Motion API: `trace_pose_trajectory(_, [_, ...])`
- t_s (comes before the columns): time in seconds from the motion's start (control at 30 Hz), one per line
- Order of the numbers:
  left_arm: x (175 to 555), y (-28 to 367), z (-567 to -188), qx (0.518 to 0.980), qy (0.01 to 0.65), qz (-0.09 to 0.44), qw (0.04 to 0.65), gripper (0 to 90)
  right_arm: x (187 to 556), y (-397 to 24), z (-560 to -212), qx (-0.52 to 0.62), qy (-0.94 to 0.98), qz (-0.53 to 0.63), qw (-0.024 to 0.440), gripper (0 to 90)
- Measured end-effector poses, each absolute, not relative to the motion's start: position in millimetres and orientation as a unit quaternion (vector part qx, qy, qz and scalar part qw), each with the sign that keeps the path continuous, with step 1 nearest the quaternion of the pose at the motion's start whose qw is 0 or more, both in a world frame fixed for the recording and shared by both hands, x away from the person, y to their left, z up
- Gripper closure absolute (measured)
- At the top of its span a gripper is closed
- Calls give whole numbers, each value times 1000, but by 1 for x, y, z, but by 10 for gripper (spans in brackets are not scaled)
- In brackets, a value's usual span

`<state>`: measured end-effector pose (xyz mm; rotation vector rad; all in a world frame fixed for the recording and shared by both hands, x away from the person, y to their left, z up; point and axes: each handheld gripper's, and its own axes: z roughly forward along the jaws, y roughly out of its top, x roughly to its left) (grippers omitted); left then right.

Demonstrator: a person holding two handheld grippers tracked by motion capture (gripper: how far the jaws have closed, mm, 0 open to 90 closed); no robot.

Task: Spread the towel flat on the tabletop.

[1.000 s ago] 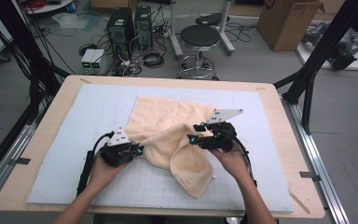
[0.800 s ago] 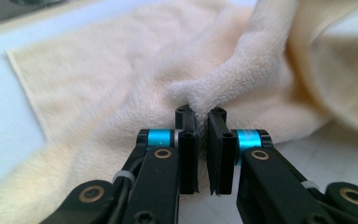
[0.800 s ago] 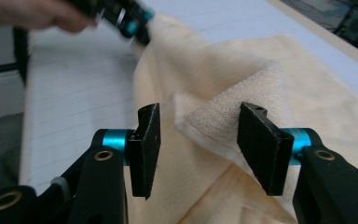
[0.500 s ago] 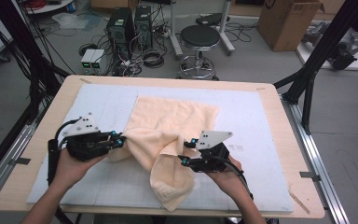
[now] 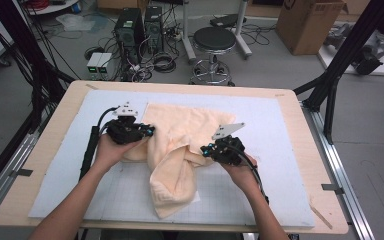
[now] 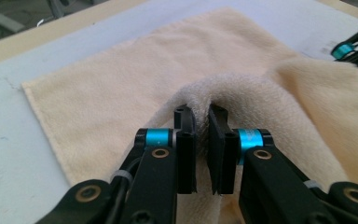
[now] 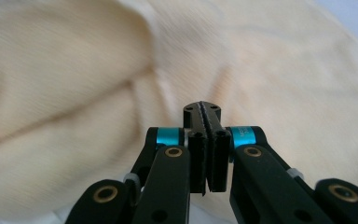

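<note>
Left gripper point(image 5: 149, 131) carried towel point(image 5: 180, 150) fold rightward; right gripper point(image 5: 205, 150) just closed

In the high view, the towel point(image 5: 180, 145) folds over itself near the front edge of the table point(image 5: 45, 150), concealing its lower layers and the mat beneath, while the left gripper point(image 5: 147, 132) and right gripper point(image 5: 205, 150) are too small for their jaws to be read. In the left gripper view, a raised fold of towel hides the fingertips point(image 6: 185, 112). The right gripper view renders the cloth around the closed jaws as a blur, its edges cut off.
</note>
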<state>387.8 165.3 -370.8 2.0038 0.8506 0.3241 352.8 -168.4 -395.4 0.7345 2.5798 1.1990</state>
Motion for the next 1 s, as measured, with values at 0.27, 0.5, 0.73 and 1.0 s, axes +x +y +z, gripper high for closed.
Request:
trace_pose_trajectory(0.27, [408,161,-387,810,367,116,443,691,317,-128,-375,138,866,473,82,634])
trace_pose_trajectory(0.5, [389,183,-363,798,356,132,467,616,300,-83,-371,85,878,467,67,548])
trace_pose_trajectory(0.73, [370,211,-356,788,355,144,482,609,291,-45,-381,45,898,436,49,438])
trace_pose_trajectory(1.0, [346,235,-372,784,344,141,497,591,294,-31,-406,46,929,367,18,766])
